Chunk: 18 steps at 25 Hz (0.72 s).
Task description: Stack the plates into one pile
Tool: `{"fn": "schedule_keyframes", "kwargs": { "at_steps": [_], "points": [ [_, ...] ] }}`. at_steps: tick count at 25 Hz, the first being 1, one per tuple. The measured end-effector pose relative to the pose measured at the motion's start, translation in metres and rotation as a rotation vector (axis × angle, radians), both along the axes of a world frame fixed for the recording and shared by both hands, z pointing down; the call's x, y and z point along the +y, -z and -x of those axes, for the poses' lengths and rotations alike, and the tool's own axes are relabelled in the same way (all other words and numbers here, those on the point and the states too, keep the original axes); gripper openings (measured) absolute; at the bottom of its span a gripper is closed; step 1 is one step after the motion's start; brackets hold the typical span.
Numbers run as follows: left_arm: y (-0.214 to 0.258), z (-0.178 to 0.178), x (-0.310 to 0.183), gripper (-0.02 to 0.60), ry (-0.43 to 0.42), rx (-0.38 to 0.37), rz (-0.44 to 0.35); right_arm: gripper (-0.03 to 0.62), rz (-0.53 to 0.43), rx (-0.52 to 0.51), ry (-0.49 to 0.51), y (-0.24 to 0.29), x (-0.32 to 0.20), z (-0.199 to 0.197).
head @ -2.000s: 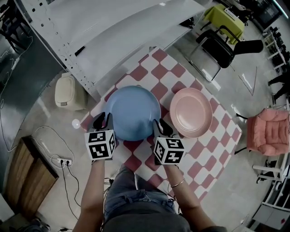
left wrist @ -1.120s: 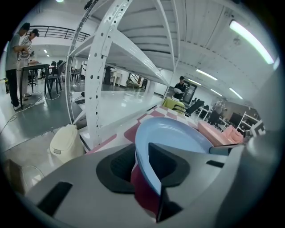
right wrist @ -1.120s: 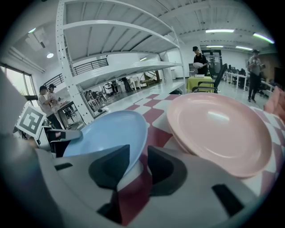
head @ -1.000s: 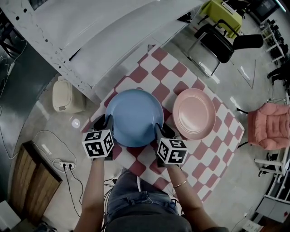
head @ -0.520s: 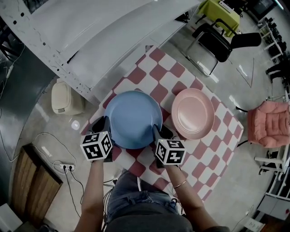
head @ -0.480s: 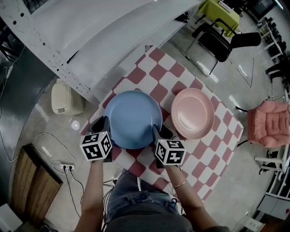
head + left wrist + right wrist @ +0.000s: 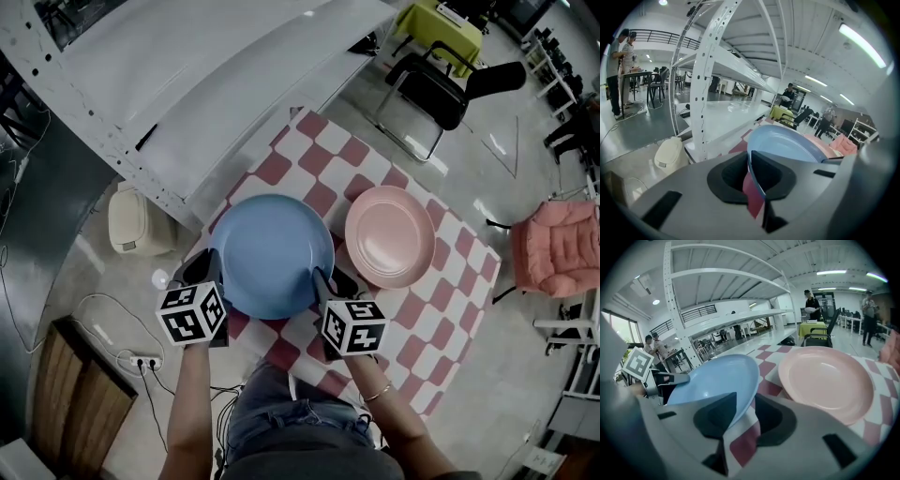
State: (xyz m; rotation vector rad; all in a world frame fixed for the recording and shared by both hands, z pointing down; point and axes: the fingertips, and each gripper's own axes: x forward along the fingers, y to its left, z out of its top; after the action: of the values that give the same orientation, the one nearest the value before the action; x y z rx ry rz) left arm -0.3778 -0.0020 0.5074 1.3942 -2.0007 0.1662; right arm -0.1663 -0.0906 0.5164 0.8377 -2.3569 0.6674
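Observation:
A blue plate (image 7: 270,253) is held at both sides over a red-and-white checkered table (image 7: 441,305). My left gripper (image 7: 202,272) is shut on its left rim and my right gripper (image 7: 328,281) on its right rim. In the left gripper view the blue plate (image 7: 787,145) has its rim pinched by the left gripper (image 7: 750,173), with red cloth showing beneath. In the right gripper view the right gripper (image 7: 745,420) clamps the blue plate (image 7: 722,378). A pink plate (image 7: 389,234) lies flat on the cloth just to the right, and the pink plate (image 7: 825,380) is empty.
A white shelving rack (image 7: 187,84) borders the table's far left side. A black chair (image 7: 441,89) and a yellow table (image 7: 450,23) stand beyond, a pink armchair (image 7: 558,258) at the right. A beige bin (image 7: 131,220) and cables (image 7: 112,328) lie on the floor at the left.
The blue plate looks larger in the head view than two seconds ago, raised between both grippers, which keep their hold. The pink plate has not moved on the cloth.

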Motion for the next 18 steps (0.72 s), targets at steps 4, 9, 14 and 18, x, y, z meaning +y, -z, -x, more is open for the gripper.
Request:
{"fn": "schedule_keyframes", "kwargs": {
  "at_steps": [4, 9, 14, 18],
  "points": [
    [0.012, -0.014, -0.014, 0.037, -0.037, 0.002, -0.024, 0.123, -0.017, -0.009, -0.032, 0.013, -0.006, -0.017],
    [0.024, -0.038, -0.038, 0.037, -0.102, 0.004, -0.046, 0.123, -0.030, -0.029, -0.095, 0.025, -0.017, -0.046],
    [0.034, -0.074, -0.073, 0.037, -0.198, -0.011, -0.062, 0.123, -0.050, -0.032, -0.183, 0.033, -0.032, -0.086],
    [0.040, -0.108, -0.104, 0.038, -0.286, -0.020, -0.071, 0.123, -0.068, -0.025, -0.261, 0.038, -0.046, -0.123]
  ]
}}
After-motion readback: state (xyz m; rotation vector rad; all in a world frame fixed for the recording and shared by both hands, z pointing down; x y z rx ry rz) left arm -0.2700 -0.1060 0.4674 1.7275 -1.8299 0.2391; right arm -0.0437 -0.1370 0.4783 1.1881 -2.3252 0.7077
